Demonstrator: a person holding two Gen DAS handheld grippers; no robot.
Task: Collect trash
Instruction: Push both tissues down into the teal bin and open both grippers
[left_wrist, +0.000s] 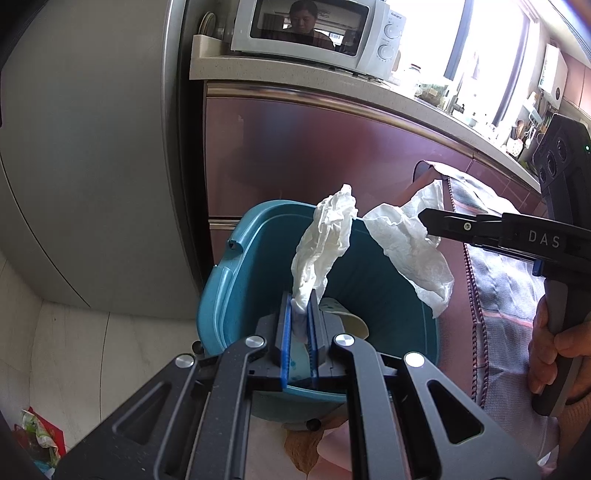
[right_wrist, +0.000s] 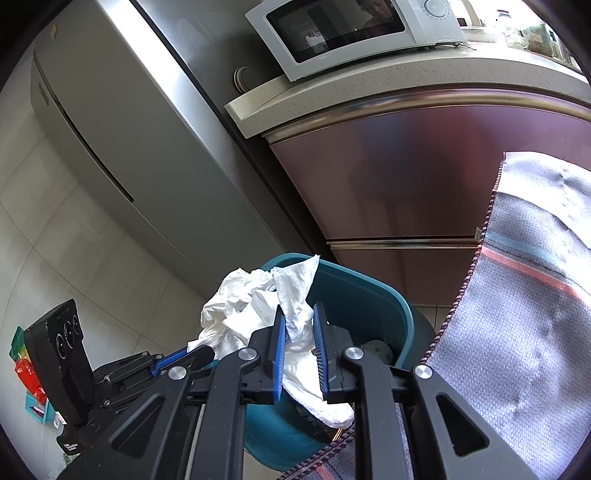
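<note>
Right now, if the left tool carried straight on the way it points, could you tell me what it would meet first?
Probably the teal bin: the left tool, shut on a white tissue, points down into its open mouth, so likely the inside wall or contents, though depth is unclear.

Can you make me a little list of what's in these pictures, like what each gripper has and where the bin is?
place: kitchen, by a grey fridge and a white microwave
bin: teal bin on the floor, open, some trash already inside
left gripper: shut on a crumpled white tissue, held over the bin
right gripper: a second white tissue between its pads, also over the bin
cloth: striped cloth beside the bin
to do: neither tissue dropped in yet
</note>
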